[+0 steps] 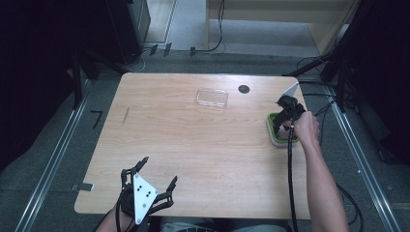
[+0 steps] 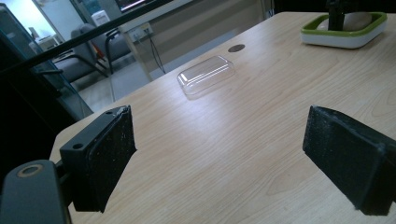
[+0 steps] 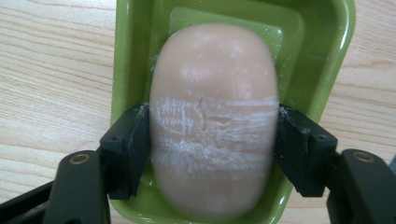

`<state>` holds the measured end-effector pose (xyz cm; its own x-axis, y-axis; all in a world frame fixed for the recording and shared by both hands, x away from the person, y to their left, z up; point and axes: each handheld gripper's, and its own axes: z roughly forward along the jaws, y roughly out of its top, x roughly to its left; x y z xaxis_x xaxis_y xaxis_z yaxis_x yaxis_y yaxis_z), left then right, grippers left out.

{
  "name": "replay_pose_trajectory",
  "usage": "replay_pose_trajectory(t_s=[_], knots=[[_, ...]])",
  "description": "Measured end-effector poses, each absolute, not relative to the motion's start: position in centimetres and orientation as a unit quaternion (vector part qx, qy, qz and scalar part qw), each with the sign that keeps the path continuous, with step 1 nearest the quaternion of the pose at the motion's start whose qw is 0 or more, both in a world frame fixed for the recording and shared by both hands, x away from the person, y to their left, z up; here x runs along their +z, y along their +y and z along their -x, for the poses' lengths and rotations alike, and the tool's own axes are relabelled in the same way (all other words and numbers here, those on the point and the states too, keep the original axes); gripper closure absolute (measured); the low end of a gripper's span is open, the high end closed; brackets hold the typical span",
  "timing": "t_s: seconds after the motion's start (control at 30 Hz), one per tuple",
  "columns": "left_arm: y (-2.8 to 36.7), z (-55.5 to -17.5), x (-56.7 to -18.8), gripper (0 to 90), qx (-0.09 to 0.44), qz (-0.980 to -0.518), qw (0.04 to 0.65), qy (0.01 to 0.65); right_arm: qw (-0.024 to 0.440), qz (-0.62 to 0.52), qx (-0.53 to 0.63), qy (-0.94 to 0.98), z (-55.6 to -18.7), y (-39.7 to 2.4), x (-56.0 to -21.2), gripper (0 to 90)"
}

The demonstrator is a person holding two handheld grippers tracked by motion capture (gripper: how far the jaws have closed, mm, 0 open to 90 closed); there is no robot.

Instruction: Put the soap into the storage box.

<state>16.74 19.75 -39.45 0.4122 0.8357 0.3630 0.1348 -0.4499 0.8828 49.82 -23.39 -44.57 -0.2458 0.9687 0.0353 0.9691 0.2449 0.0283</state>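
Your wooden table (image 1: pixel 193 145) stands on grey carpeted floor (image 1: pixel 48 164); grey chairs (image 2: pixel 88 49) sit behind glass, surroundings dim, cables (image 1: pixel 217 29) trailing beyond.

Table (image 1: pixel 193 145): light wood grain, rounded corners, mostly bare.
Clear plastic lid (image 1: pixel 212 98): lies flat near the far edge, well apart from the other things.
Dark round hole (image 1: pixel 243 89): in the tabletop, just right of the lid.
Floor (image 1: pixel 58 159): grey, with cables behind the table.
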Motion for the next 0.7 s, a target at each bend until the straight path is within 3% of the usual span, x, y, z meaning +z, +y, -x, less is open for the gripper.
replay_pose_trajectory(t_s=[0.2, 0.7], knots=[[19.7, -16.8, -39.5, 9.9, 0.429, -0.735, 0.408, 0.329, 0.0, 0.611, -0.02, -0.792, -49.7, -23.4, -44.3, 29.8], [19.5, -17.3, -39.5, 9.9, 0.427, -0.736, 0.406, 0.332, -0.012, 0.598, -0.04, -0.8, -48.2, -23.3, -42.4, 13.3]])
